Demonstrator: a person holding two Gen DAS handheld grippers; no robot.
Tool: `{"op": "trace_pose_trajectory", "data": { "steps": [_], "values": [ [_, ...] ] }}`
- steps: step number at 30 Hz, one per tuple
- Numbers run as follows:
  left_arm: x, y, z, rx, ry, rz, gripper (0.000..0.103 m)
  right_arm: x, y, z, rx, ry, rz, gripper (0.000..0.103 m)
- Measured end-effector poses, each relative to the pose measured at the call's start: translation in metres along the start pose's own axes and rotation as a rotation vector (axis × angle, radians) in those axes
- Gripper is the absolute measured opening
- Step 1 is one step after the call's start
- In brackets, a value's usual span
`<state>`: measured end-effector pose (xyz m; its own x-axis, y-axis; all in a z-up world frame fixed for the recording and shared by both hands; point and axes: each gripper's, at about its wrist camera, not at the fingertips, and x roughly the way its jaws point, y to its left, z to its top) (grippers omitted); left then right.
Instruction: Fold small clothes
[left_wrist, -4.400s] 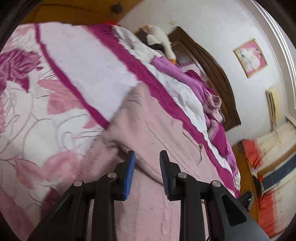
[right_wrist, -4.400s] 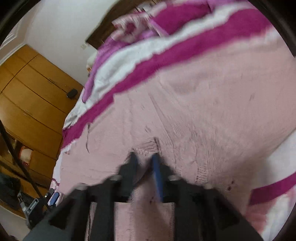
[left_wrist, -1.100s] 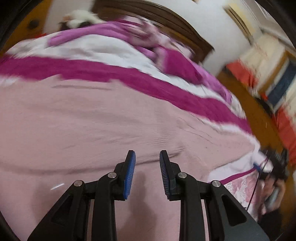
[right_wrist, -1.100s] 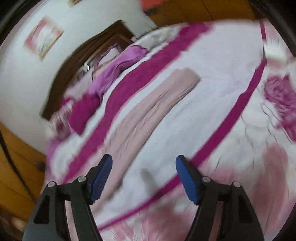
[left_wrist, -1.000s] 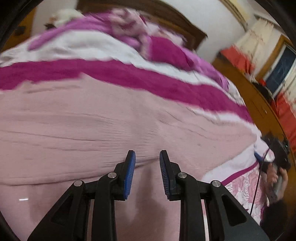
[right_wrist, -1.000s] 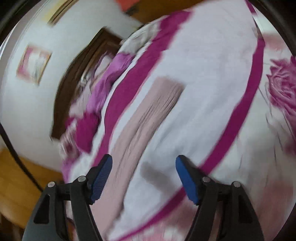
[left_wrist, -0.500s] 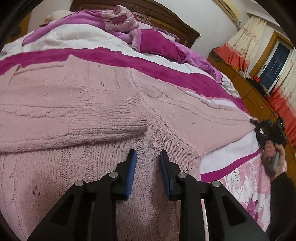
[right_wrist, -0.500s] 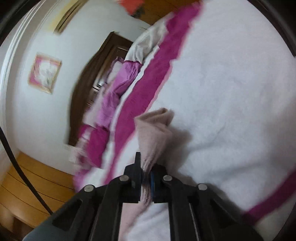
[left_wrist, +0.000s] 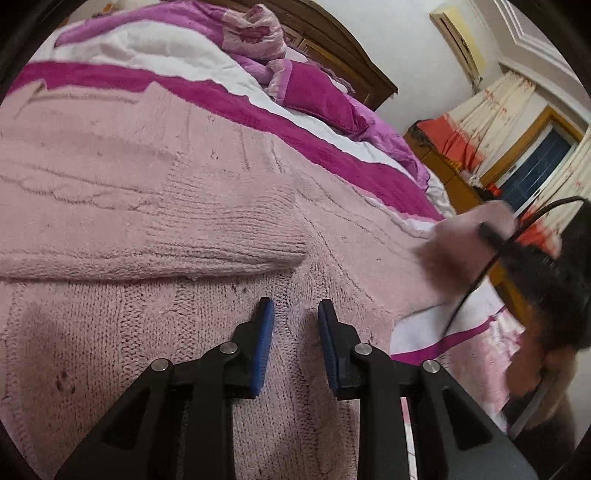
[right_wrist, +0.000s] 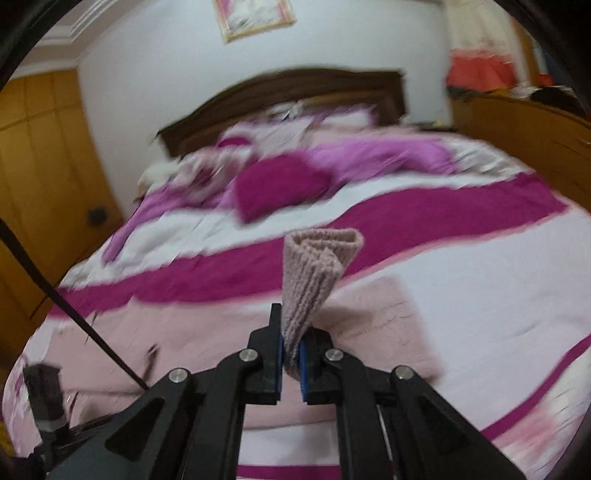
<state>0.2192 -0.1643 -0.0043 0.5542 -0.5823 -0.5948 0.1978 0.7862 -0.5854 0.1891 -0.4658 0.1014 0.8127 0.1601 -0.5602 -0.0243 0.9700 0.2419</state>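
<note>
The pink knitted sweater (left_wrist: 155, 206) lies flat across the bed (right_wrist: 480, 302), one sleeve folded over its body; its other sleeve cuff (right_wrist: 314, 273) stands raised toward the wooden headboard (right_wrist: 295, 88). The right gripper (right_wrist: 291, 350) has its fingers closed tight on this cuff; the left gripper (left_wrist: 293, 332) rests on the sweater's body with its fingers nearly together, only a narrow gap between them, and whether they pinch the knit I cannot tell.

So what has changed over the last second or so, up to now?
The right claw, wide open above the outstretched sleeve a second ago, has shut on the sleeve cuff and lifted it off the bedspread, carrying it in over the pink sweater. The left claw has stayed shut, low over the sweater's body, and the other sleeve is still folded across it.
</note>
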Motion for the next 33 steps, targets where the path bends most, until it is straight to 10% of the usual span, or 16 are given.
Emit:
{"op": "trace_pose_trajectory", "data": {
  "steps": [16, 20, 29, 33],
  "values": [
    [0.002, 0.002, 0.001, -0.016, -0.001, -0.029, 0.003, 0.063, 0.086, -0.071, -0.09, 0.257, 0.036, 0.016],
    [0.003, 0.001, 0.0, -0.009, 0.0, -0.021, 0.003, 0.05, 0.096, -0.072, -0.104, 0.249, 0.007, 0.038],
    [0.004, 0.0, 0.0, -0.003, 0.0, -0.015, 0.003, 0.012, 0.116, -0.079, -0.218, 0.227, -0.154, 0.038],
    [0.005, -0.001, 0.0, 0.001, 0.002, -0.008, 0.003, -0.014, 0.106, -0.086, -0.057, 0.26, -0.137, 0.044]
  ]
}}
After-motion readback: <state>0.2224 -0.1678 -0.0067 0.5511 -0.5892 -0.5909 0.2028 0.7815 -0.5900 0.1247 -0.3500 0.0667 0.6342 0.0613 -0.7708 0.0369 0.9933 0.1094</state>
